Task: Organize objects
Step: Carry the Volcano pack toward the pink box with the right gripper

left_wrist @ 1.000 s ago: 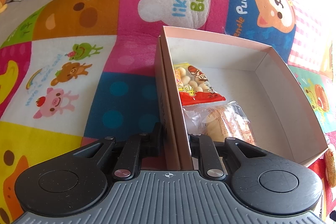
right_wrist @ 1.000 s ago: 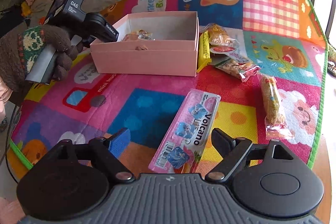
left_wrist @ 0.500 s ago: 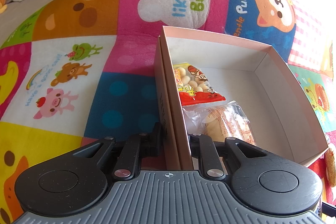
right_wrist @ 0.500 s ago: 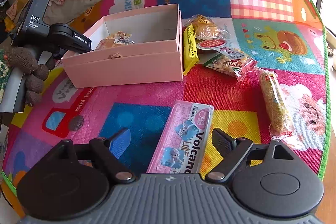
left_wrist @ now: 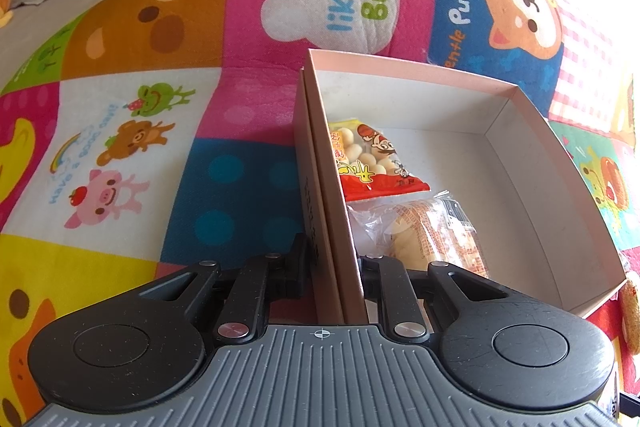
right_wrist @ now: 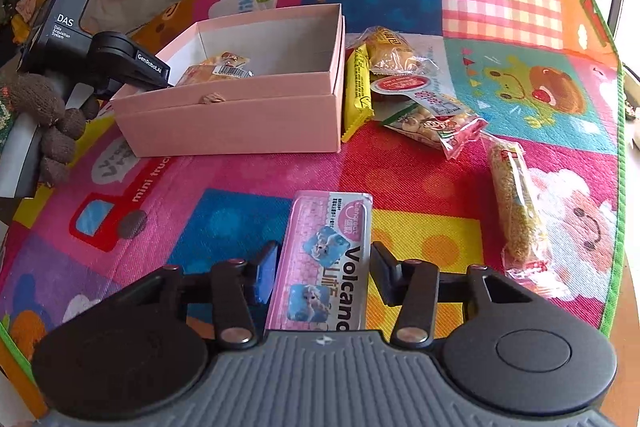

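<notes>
The pink "Volcano" packet lies flat on the play mat, near the pink box, between the open fingers of the right gripper. It looks light, thin and slick; take it across its narrow width. The left gripper is clamped on the box wall. The mat reads "i like you Buddy".

Left tool clamped, fingers nearly together, gloved hand on its handle. Right tool low, level, fingers spread wide.
</notes>
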Tool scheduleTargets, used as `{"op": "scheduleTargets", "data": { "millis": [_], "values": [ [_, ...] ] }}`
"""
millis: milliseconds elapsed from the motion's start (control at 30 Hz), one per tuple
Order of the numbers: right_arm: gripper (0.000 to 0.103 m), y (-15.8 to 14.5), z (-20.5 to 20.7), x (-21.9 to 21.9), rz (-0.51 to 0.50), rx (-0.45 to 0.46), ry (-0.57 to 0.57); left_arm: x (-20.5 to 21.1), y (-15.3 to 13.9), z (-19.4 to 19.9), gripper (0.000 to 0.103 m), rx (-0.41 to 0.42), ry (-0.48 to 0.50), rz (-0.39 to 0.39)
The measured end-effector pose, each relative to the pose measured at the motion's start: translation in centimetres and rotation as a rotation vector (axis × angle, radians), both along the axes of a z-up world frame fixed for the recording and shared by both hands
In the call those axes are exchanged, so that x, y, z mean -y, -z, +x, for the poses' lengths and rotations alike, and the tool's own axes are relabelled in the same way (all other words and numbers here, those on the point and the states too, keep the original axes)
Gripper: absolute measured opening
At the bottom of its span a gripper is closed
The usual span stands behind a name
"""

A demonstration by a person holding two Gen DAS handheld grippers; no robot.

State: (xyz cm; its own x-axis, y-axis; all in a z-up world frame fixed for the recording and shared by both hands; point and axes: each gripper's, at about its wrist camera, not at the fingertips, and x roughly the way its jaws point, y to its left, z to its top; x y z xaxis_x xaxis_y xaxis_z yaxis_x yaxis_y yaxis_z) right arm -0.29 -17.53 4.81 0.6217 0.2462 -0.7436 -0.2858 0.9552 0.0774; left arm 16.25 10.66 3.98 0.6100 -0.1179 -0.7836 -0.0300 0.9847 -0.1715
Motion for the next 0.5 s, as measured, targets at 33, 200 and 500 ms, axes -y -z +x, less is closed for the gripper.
{"op": "scheduleTargets", "data": {
  "millis": [33, 200, 500],
  "values": [
    [0.048, 0.0, -0.3, 0.3, -0.009, -0.001, 0.005, 0.0, 0.0, 0.0, 0.019, 0.000, 0.000, 0.000],
    [0.048, -0.1, -1.4, 1.3, -0.003, -0.010, 0.035, 0.0, 0.0, 0.0, 0.019, 0.000, 0.000, 0.002],
    [0.050, 0.1, -0.8, 0.0, -0.039, 0.015, 0.027, 0.1, 0.0, 0.0, 0.019, 0.002, 0.001, 0.003]
  ]
}}
